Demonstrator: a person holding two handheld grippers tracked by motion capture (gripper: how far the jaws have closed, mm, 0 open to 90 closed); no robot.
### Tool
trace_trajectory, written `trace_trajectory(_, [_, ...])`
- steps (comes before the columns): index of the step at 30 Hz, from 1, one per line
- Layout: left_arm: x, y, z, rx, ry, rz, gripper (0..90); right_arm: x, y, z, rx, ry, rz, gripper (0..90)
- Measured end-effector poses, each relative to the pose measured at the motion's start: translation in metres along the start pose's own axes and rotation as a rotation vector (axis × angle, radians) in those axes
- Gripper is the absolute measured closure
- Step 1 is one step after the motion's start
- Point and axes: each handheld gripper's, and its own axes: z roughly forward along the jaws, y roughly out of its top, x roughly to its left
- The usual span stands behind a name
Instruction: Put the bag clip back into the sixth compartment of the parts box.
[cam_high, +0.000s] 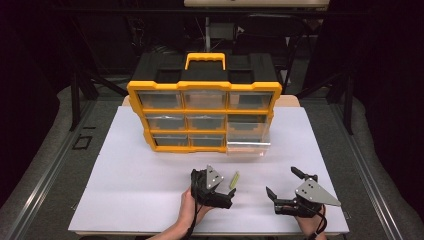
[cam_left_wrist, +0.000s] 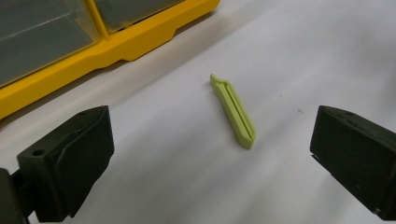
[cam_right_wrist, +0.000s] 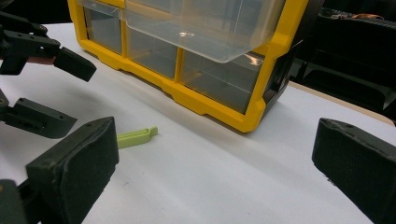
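Apparently the pickup begins: left gripper (cam_left_wrist: 210, 154), jaws spread, nears the clip (cam_left_wrist: 233, 111); right gripper (cam_high: 292, 192) waits beside, also spread.

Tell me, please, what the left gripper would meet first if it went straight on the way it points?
Most likely the green clip, lying on the white board between the open jaws of the left gripper; depth is uncertain.

No readable txt, labels, brands or nos. anywhere, incl. on the organizer (cam_high: 204, 89) w/ drawers

Slim green clip (cam_left_wrist: 235, 113) (shut) lying flat on table (cam_left_wrist: 327, 56)
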Motion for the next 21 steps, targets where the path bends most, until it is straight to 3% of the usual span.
trace_trajectory(6, [-0.004, 0.004, 0.007, 0.017, 0.022, -0.001, 1.2, 0.000, 0.000, 0.001, 0.005, 0.002, -0.005, 0.1])
trace_trajectory(10, [-0.006, 0.006, 0.014, 0.024, 0.035, -0.020, 15.1, 0.000, 0.000, 0.002, 0.008, 0.001, -0.005, 0.2])
trace_trajectory(15, [-0.011, 0.009, 0.021, 0.032, 0.039, -0.038, 23.9, 0.000, 0.000, 0.002, 0.012, 0.004, -0.003, 0.4])
trace_trajectory(21, [-0.017, 0.011, 0.030, 0.057, 0.048, -0.051, 40.6, 0.000, 0.000, 0.002, 0.012, 0.003, -0.005, 0.5])
